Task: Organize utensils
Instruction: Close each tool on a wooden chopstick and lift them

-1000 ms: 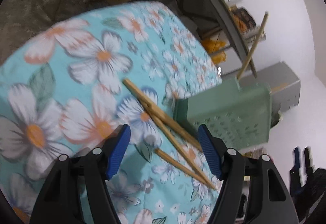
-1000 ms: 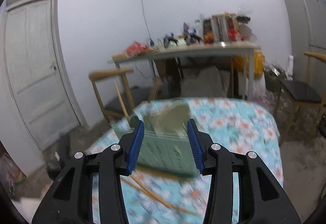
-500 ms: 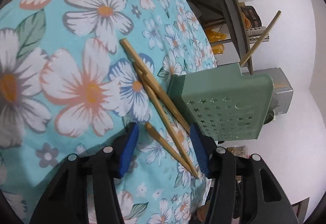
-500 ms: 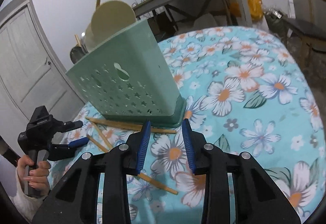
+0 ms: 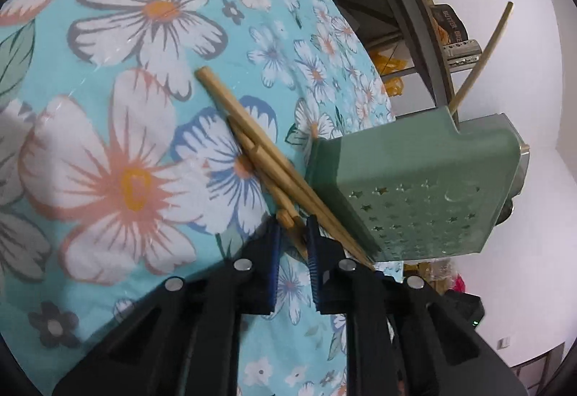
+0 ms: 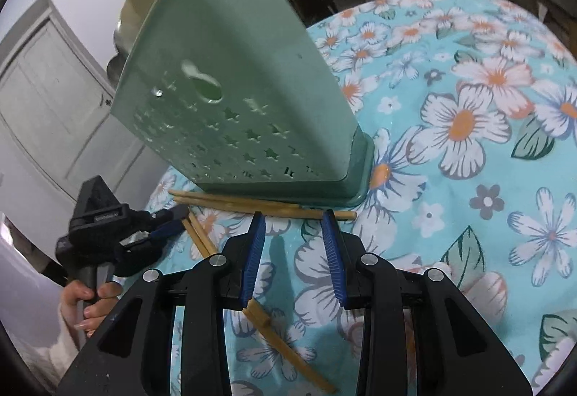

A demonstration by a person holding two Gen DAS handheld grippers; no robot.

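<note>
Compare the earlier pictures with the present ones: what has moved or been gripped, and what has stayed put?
The left gripper has just been closing and now pinches the end of one chopstick. The right gripper has come down from facing the room to the tablecloth, its jaws open before the green utensil holder. The holder and the chopsticks beside it have not shifted.

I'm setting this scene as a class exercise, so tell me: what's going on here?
A person holding a gripper in each hand is tidying chopsticks off a flowered tablecloth into a green holder. The left gripper has just been closing on one chopstick lying beside the holder's base. The right gripper is open near two more chopsticks at the holder's foot. Another chopstick already stands in the holder.
</note>
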